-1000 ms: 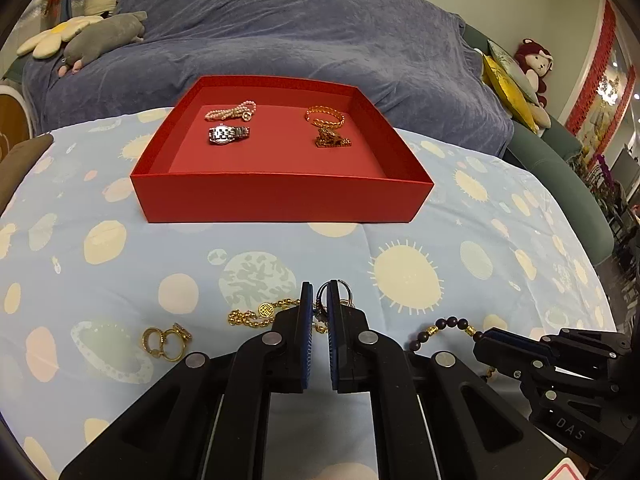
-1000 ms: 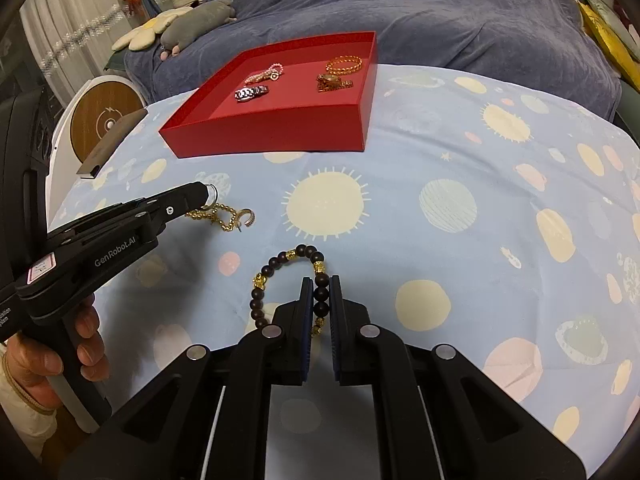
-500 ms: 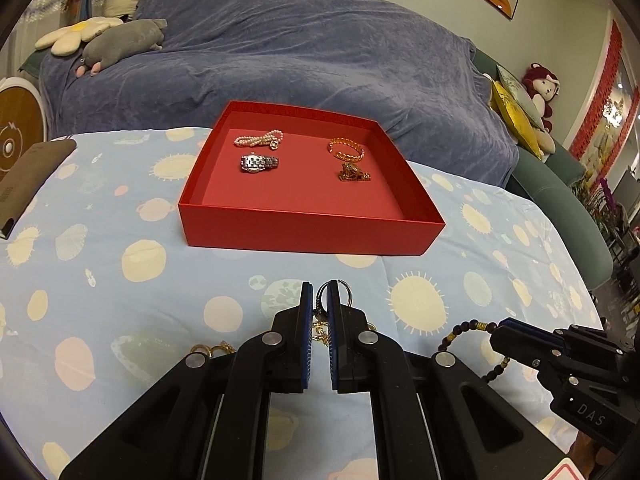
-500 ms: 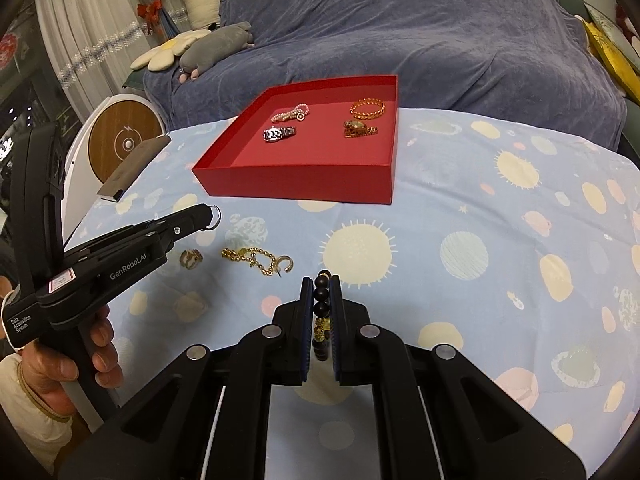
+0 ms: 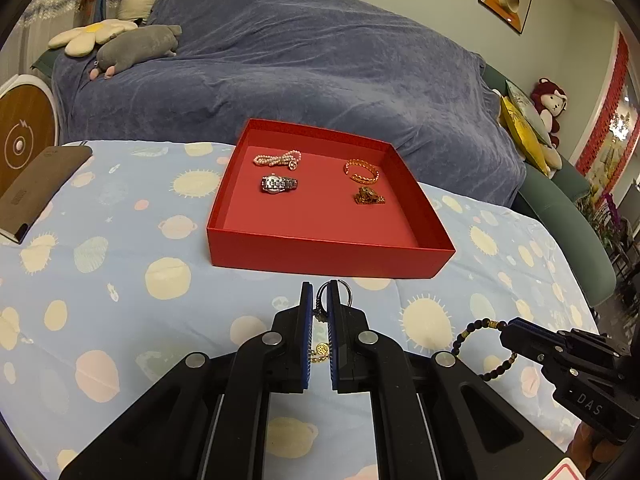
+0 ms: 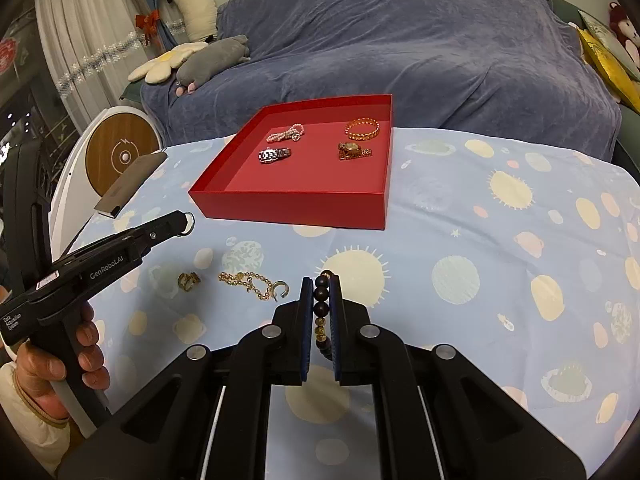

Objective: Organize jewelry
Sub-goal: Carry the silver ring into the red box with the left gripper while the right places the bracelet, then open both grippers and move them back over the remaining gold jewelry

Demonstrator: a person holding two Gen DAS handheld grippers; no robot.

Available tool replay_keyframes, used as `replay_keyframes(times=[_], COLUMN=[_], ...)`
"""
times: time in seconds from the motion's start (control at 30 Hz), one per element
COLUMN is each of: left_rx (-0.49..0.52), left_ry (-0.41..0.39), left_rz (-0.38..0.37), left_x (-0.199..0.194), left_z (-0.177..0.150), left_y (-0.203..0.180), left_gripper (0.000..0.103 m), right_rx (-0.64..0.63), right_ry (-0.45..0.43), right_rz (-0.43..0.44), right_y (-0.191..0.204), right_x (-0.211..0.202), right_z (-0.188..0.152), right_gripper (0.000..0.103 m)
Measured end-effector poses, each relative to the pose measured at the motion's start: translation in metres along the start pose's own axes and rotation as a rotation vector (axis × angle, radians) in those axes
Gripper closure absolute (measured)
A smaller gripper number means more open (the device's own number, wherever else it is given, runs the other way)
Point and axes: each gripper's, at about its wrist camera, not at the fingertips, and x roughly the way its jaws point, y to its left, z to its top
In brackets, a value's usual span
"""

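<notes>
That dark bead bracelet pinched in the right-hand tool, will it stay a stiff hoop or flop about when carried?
Probably floppy: the bead bracelet hangs from the right tool as a drooping loop, so it is likely strung on cord. The round beads look smooth, so they might slip between the pads. Once set down, it should settle rather than roll away.

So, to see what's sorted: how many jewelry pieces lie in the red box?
4: pink bead bracelet back left, silver watch front left, gold chain bangle back right, gold watch front right. None seems hidden.

One red tray point(image 6: 288, 204); four pieces inside; perhaps four more outside; two grippers.
</notes>
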Motion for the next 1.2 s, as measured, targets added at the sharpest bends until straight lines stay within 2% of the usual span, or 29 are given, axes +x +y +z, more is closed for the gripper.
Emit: replay_keyframes(times=[0.2, 0.33, 0.43, 0.57, 0.77, 0.93, 1.03, 1.07, 1.1, 1.13, 1.17, 1.2], left_rx=[0.019, 0.03, 0.08, 0.065, 0.054, 0.039, 0.047, 0.04, 0.03, 0.02, 0.005, -0.008], left_ry=[-0.007, -0.031, -0.051, -0.029, -0.005, 0.027, 0.043, 0.044, 0.047, 0.05, 0.05, 0.04], left_rz=[0.009, 0.008, 0.058, 0.063, 0.083, 0.099, 0.118, 0.124, 0.126, 0.121, 0.12, 0.119], left_x=[0.0, 0.006, 0.02, 0.047, 0.088, 0.112, 0.121, 0.121, 0.12, 0.119, 0.116, 0.11], left_z=[0.018, 0.043, 0.062, 0.083, 0.093, 0.093, 0.092, 0.092, 0.093, 0.093, 0.094, 0.094], left_y=[0.006, 0.011, 0.013, 0.025, 0.033, 0.039, 0.04, 0.041, 0.042, 0.044, 0.046, 0.046], left_gripper=[0.098, 0.098, 0.098, 0.098, 0.098, 0.098, 0.097, 0.096, 0.094, 0.086, 0.071, 0.067], right_rx=[-0.024, -0.028, -0.036, -0.025, 0.016, 0.019, -0.005, -0.01, -0.015, -0.014, -0.007, 0.001], right_ry=[-0.019, -0.047, -0.058, -0.073, -0.039, 0.011, 0.007, -0.005, -0.018, -0.037, -0.057, -0.068], right_rz=[-0.004, 0.006, 0.01, 0.02, 0.031, 0.003, -0.042, -0.074, -0.088, -0.097, -0.099, -0.091], right_y=[0.001, -0.001, 0.002, 0.005, 0.0, -0.008, -0.012, -0.013, -0.014, -0.016, -0.017, -0.019], right_x=[-0.001, 0.006, 0.02, 0.044, 0.091, 0.125, 0.135, 0.134, 0.13, 0.124, 0.114, 0.105], right_z=[0.017, 0.049, 0.079, 0.108, 0.119, 0.118, 0.118, 0.118, 0.118, 0.117, 0.116, 0.115], right_gripper=[0.096, 0.096, 0.096, 0.096, 0.096, 0.096, 0.095, 0.094, 0.089, 0.08, 0.076, 0.069])
